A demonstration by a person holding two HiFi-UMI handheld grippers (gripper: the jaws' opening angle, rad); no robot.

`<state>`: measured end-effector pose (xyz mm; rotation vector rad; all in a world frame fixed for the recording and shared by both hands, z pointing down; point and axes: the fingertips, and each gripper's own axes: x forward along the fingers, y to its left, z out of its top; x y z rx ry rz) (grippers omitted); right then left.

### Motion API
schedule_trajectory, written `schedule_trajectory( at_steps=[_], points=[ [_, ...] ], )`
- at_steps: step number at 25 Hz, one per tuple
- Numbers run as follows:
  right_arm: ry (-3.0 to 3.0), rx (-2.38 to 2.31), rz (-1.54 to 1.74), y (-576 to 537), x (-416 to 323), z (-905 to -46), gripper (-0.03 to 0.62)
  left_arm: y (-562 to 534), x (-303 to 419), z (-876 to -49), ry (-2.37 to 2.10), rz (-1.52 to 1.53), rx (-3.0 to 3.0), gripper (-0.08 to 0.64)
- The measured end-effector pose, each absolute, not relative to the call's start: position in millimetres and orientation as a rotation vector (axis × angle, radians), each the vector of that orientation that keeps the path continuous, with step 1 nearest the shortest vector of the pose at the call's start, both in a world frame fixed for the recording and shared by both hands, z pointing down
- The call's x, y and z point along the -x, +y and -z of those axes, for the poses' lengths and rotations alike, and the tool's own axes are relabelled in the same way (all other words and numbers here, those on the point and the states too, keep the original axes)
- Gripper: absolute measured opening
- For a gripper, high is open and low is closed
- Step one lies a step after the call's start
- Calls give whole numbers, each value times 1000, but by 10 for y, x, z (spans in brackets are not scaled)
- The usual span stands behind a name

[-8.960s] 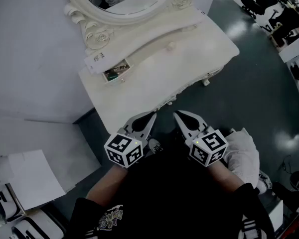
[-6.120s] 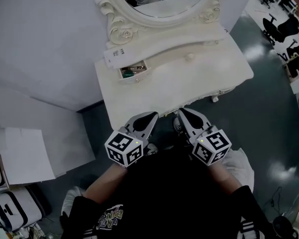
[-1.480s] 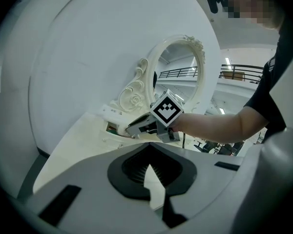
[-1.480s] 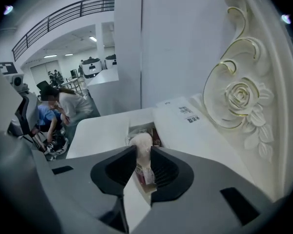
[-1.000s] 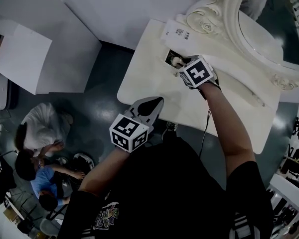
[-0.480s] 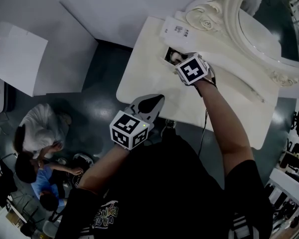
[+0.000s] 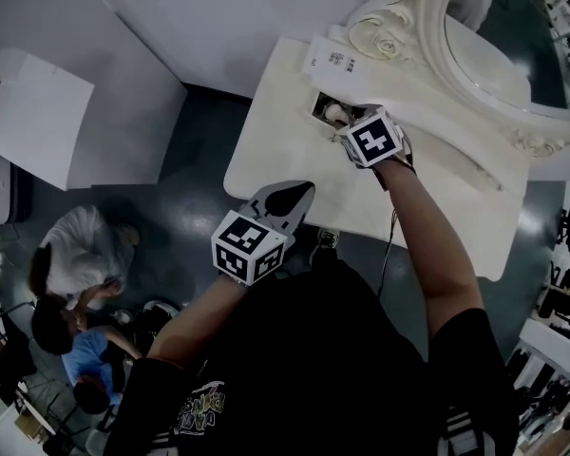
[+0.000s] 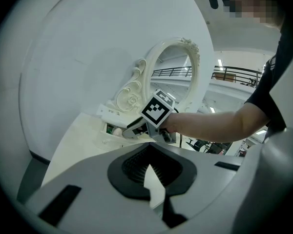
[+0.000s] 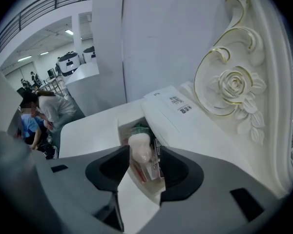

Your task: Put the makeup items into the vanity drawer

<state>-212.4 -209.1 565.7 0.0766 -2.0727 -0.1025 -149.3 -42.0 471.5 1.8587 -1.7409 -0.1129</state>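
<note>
The white wall point(image 7: 218, 17) stands behind a white table point(image 7: 275, 150) with an ornate white mirror point(image 7: 385, 38). The floor point(image 7: 199, 169) is dark, glossy grey-green. A white box point(image 7: 38, 112) sits left. Two people point(image 7: 71, 274) crouch near left. A railed balcony point(image 9: 39, 11) and a ceiling strip light point(image 9: 68, 32) lie far left.

Cream-white vanity point(image 7: 294, 150), pale pink makeup item point(image 9: 140, 147), green-topped item point(image 9: 138, 128), gold-edged mirror frame point(image 9: 233, 87), dark grey-green floor point(image 7: 195, 169)

Right tongs point(image 7: 341, 123) — out over the drawer point(image 7: 315, 110), jaws opening, pale makeup item point(image 9: 139, 145) between
</note>
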Motion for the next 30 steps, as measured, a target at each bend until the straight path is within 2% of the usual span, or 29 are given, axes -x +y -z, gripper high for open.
schedule_trajectory(
  at_steps=[6,7,8,9,10,16,23,30],
  points=[
    [-2219,-194,16,-2170,1864,-5285,191,-452,1427,-4646,-1705,98,-1926,2],
    [-2258,-230,-16,-2190,1793,-5193,167,-448,1405,-4634,-1700,96,-1933,2],
    [-2305,-265,-61,-2203,1717,-5088,71,-442,1381,-4618,-1695,93,-1940,2],
    [-2361,-298,-125,-2205,1637,-4970,36,-437,1357,-4598,-1688,91,-1950,2],
    [-2423,-326,-207,-2199,1553,-4846,29,-436,1332,-4575,-1679,87,-1965,2],
    [-2734,-530,-643,-2182,919,-4134,29,-476,1174,-4441,-1611,70,-2067,2],
    [-2799,-767,-635,-1870,233,-3697,29,-513,906,-4218,-1485,44,-2200,2],
    [-2784,-897,-650,-1199,-156,-3667,29,-395,601,-4057,-1343,-5,-2320,2]
  ],
)
